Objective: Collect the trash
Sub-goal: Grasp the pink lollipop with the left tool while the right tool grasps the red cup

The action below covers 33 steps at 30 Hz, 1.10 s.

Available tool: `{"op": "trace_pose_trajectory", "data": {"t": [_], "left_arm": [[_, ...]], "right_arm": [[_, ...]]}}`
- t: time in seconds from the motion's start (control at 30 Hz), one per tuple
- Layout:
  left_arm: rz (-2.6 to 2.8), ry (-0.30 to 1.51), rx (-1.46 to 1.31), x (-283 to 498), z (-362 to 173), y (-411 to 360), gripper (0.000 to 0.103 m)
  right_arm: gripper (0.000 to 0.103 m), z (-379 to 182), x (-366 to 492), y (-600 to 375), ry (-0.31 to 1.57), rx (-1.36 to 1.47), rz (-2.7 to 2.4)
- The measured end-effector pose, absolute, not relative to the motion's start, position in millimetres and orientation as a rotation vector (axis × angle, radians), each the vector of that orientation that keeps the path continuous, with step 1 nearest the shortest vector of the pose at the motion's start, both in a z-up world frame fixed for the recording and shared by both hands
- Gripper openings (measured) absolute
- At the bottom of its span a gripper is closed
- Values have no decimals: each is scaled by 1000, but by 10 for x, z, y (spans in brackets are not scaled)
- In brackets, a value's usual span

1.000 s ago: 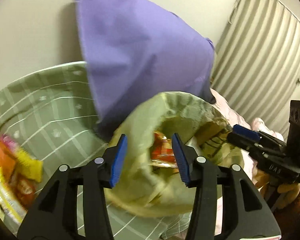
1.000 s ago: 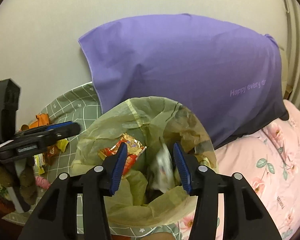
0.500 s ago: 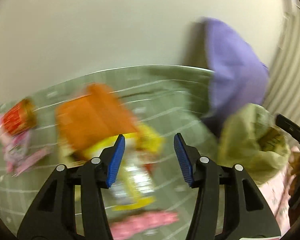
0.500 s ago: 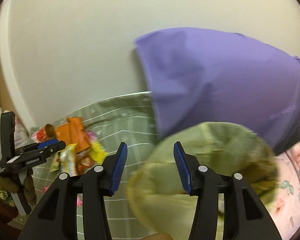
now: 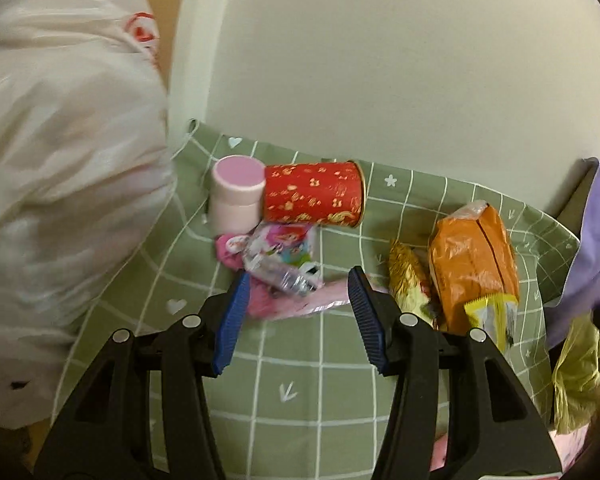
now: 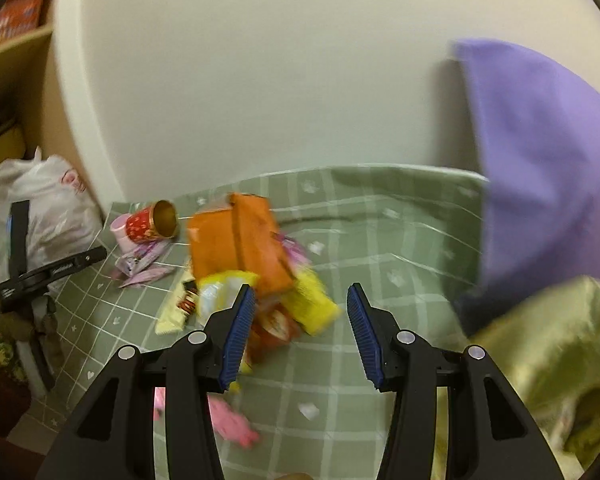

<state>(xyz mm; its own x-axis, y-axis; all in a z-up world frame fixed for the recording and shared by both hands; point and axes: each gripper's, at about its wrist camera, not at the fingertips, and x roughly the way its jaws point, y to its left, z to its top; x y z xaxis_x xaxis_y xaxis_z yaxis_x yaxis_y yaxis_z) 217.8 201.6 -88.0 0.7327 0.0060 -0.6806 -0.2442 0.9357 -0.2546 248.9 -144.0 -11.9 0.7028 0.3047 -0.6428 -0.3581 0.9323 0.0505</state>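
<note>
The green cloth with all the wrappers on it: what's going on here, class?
A person is collecting trash with two handheld grippers. Both the left gripper and the right gripper are open and hold nothing. The left points at pink wrappers beside a red can lying on its side; the right points near an orange packet. The yellow-green trash bag sits at the right, by a purple pillow.

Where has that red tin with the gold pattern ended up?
The red cylindrical tin with gold pattern lies on its side at the far left end of the green checked cloth, near the wall, touching the pink-lidded jar, above pink wrappers.
</note>
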Motion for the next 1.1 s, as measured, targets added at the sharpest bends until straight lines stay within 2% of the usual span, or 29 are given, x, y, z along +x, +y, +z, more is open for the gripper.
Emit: {"op": "trace_pose_trajectory", "data": {"t": [0.23, 0.5, 0.53, 0.57, 0.6, 0.67, 0.7, 0.73, 1.1], "left_arm": [[153, 809, -311, 1736, -938, 1984, 49], [123, 845, -307, 1510, -1019, 2052, 49], [117, 845, -312, 1524, -1024, 2062, 49], [112, 844, -317, 1533, -1032, 2075, 49], [109, 844, -320, 1558, -1040, 2073, 49], [107, 843, -334, 1604, -1063, 2094, 49], [108, 843, -345, 1632, -1076, 2106, 49], [106, 843, -353, 1698, -1097, 2093, 49], [112, 801, -387, 2432, -1127, 2218, 50]], "right_arm": [[46, -364, 3063, -147, 752, -106, 752], [46, -788, 3772, 896, 854, -61, 829], [41, -874, 3845, 955, 893, -30, 847], [35, -938, 3886, 989, 924, 3, 882], [22, -985, 3902, 1024, 952, 26, 914], [18, -953, 3816, 1010, 928, 11, 918], [9, -904, 3754, 1004, 910, -15, 917], [5, -860, 3691, 971, 892, -37, 905], [5, -73, 2945, -260, 678, -79, 707]]}}
